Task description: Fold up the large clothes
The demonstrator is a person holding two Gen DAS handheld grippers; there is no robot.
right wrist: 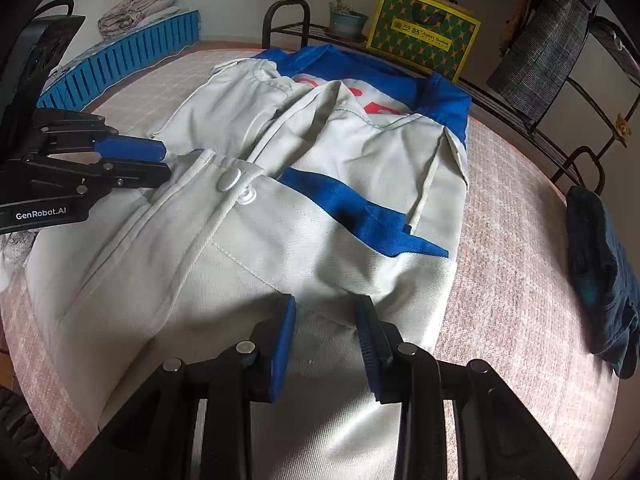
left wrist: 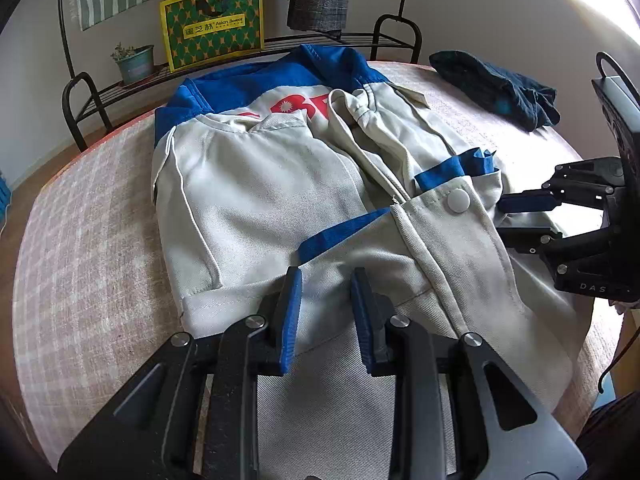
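A cream jacket (left wrist: 256, 200) with blue yoke, blue trim and red lettering lies on the round table with the pink checked cloth (left wrist: 88, 248). Its lower part, with a white snap button (left wrist: 458, 199), is folded up over the body. My left gripper (left wrist: 327, 280) rests at the near fold edge, jaws apart, cloth lying flat between the fingers without being pinched. My right gripper (right wrist: 325, 308) stands the same way on the jacket (right wrist: 360, 152), near its blue band. Each shows in the other view from the side: right gripper (left wrist: 500, 218), left gripper (right wrist: 164, 164), at the jacket's side edges.
A crumpled dark teal garment (left wrist: 500, 88) (right wrist: 604, 272) lies on the table beside the jacket. Behind the table a black metal rack (left wrist: 344, 40) carries a yellow-green bag (left wrist: 212, 26) and a plant pot (left wrist: 136, 62). A blue slatted crate (right wrist: 120, 60) stands far left.
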